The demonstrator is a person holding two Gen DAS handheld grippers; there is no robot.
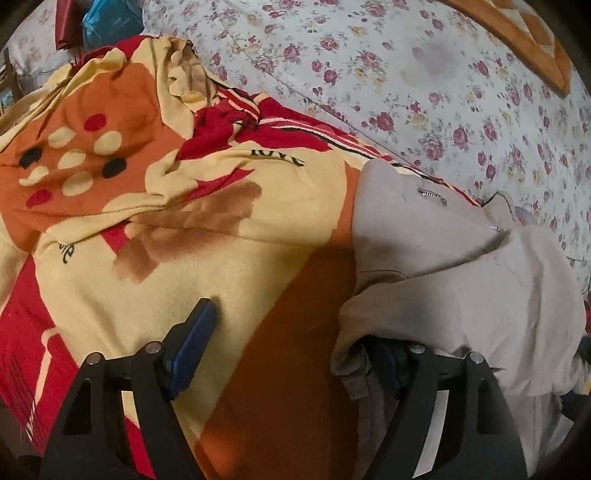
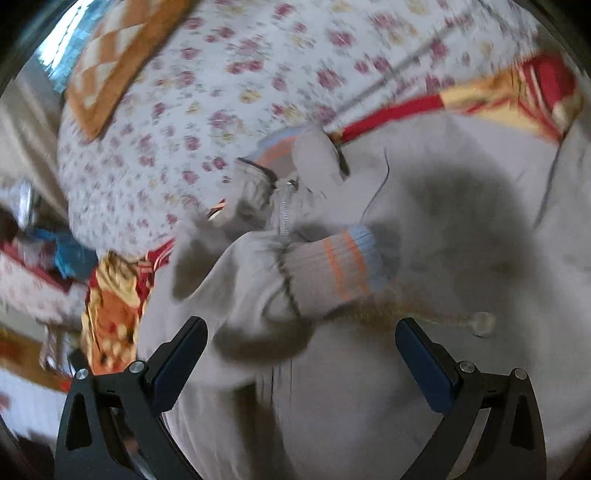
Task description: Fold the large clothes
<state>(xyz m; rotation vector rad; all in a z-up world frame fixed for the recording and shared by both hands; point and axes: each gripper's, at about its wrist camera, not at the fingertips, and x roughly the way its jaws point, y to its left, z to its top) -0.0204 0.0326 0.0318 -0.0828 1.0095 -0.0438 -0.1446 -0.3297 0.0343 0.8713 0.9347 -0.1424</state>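
Observation:
A beige zip jacket (image 1: 443, 266) lies on a red, orange and yellow blanket (image 1: 207, 229). In the left wrist view it is at the right, and its edge drapes over my left gripper's right finger. My left gripper (image 1: 291, 332) is open, its left finger (image 1: 192, 350) bare over the blanket. In the right wrist view the jacket (image 2: 461, 229) fills the frame, with a sleeve folded across it and a striped cuff (image 2: 336, 266) near the zipper (image 2: 284, 214). My right gripper (image 2: 303, 347) is open just above the sleeve and holds nothing.
A white bedsheet (image 1: 406, 74) with red flowers lies beyond the blanket. An orange checked cloth (image 1: 532, 37) sits at its far corner. A blue bag (image 1: 110, 22) and red items are at the far left. The right wrist view is motion-blurred.

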